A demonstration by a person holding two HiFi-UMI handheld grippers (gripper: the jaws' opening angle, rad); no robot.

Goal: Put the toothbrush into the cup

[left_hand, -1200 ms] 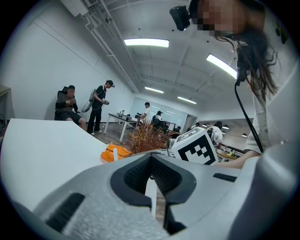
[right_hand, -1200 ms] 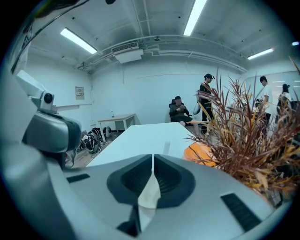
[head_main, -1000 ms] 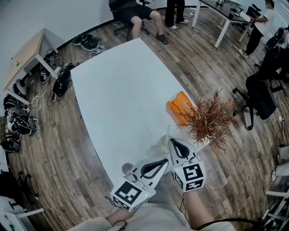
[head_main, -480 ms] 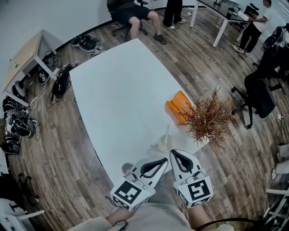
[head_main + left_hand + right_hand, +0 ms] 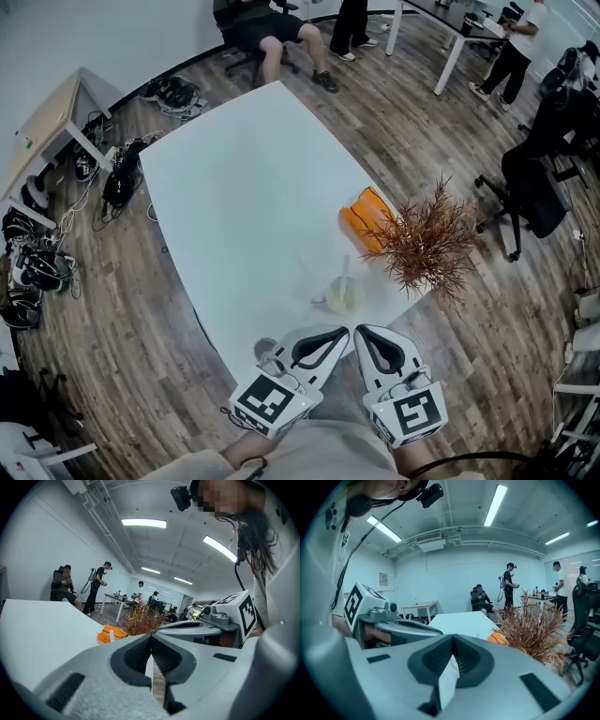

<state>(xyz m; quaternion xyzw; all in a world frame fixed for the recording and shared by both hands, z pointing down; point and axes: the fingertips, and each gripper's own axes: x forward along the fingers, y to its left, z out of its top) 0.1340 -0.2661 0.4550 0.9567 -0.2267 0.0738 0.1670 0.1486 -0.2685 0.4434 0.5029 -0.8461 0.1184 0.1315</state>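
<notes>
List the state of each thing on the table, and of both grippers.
toothbrush: standing in the cup, upright.
cup: upright, holding the toothbrush.
orange item: lying flat beside the dried plant.
dried plant: standing upright.
left gripper: jaws together, empty.
right gripper: jaws together, empty.

White table [image 5: 244, 197], orange packet [image 5: 362, 217] beside dried russet plant [image 5: 427, 244] (at the table's right edge), seated person [image 5: 258, 23] beyond

White surface [image 5: 234, 178] bearing a cup [image 5: 342, 300] at 5 o'clock, an orange object [image 5: 364, 217] and dried plant [image 5: 427, 246] (by the edge) at 3 o'clock.
</notes>
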